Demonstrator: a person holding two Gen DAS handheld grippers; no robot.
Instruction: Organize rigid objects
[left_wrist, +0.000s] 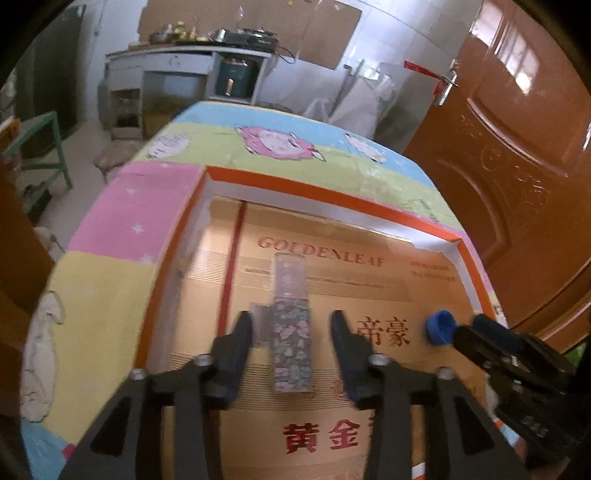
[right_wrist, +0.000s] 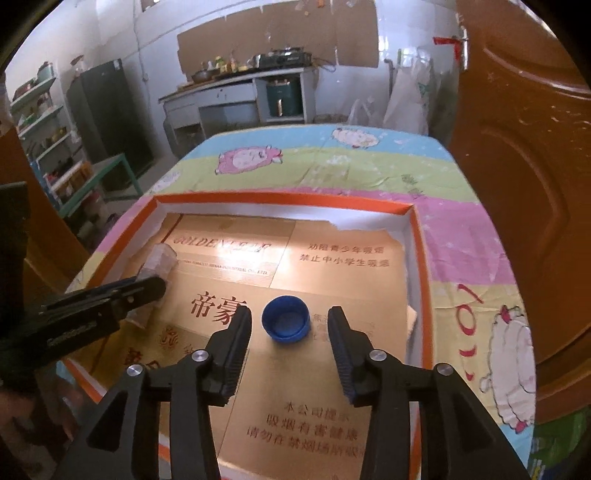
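Claws are both spread wide and gripping nothing. Between the parted fingers of the left claw (left_wrist: 291, 325) a clear tube (left_wrist: 290, 325) with a flowery pattern inside is lying flat, pointing away, touching neither finger. It is resting on a gold cardboard sheet (left_wrist: 388, 413) lining an orange-rimmed tray (left_wrist: 332, 197). The right claw (right_wrist: 290, 325) is hovering with a blue bottle cap (right_wrist: 285, 320) sitting open side up just ahead, between its fingertips and clear of both. From the right claw's view, the tube (right_wrist: 159, 260) is lying off to the left, partly behind the left claw. The tray is sitting on a cartoon-sheep cloth (right_wrist: 332, 166).
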